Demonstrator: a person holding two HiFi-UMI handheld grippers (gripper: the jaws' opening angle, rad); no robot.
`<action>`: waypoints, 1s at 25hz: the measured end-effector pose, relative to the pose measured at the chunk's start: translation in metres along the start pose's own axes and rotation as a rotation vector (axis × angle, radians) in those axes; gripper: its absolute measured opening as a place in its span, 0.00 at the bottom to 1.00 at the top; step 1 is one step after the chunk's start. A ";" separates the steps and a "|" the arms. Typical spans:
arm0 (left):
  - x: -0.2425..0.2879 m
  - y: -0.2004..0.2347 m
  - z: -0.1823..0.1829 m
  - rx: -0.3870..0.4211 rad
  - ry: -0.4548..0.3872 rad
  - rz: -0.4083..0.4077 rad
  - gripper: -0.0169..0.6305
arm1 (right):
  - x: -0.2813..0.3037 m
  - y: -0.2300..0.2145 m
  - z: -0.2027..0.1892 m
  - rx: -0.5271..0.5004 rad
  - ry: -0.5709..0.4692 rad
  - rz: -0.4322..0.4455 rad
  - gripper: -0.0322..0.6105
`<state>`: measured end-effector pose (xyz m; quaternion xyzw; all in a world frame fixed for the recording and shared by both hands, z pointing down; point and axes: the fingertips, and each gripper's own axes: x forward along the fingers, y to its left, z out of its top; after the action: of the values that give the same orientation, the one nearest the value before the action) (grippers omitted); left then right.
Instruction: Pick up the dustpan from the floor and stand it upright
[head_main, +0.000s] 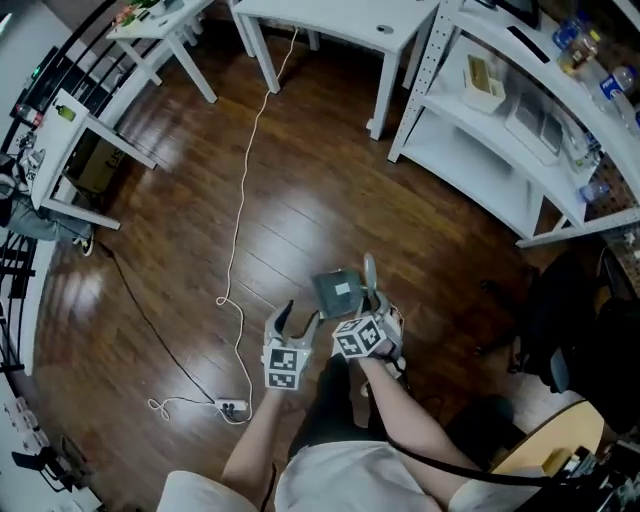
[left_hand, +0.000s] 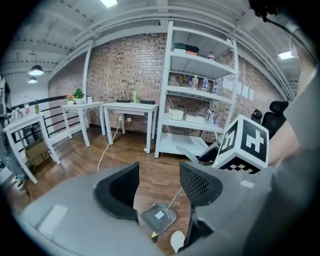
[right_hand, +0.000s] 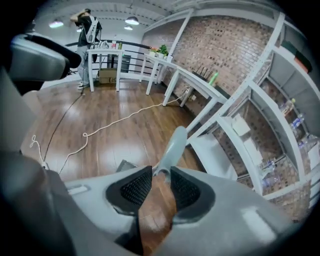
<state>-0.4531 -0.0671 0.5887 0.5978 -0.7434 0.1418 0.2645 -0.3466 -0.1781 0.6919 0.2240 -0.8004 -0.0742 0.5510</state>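
**Holding the dustpan by its handle**

My right tongs (right_hand: 161, 175) were shut tight on the dustpan's grey handle (right_hand: 172, 142). The dustpan (head_main: 337, 292) was at the lower middle of the head view, just above both tongs, over the wood floor (head_main: 200, 250). My left tongs (left_hand: 159, 176) were wide open and held nothing. I thought it best to squeeze hard, set the pan end down slowly with the handle pointing up, steady it with the left tongs, and let go only once it stood.
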 end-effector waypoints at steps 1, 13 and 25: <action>-0.011 0.010 -0.001 -0.010 -0.009 0.019 0.45 | -0.001 0.013 0.001 -0.005 0.002 0.035 0.22; -0.092 -0.010 0.046 -0.032 -0.187 0.074 0.45 | -0.186 0.023 0.009 0.367 -0.519 0.525 0.64; -0.259 -0.314 0.063 0.015 -0.397 -0.014 0.52 | -0.437 -0.075 -0.195 0.517 -0.870 0.216 0.65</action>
<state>-0.1273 0.0336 0.3585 0.6211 -0.7757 0.0249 0.1091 -0.0193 -0.0273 0.3677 0.2174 -0.9662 0.0972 0.0985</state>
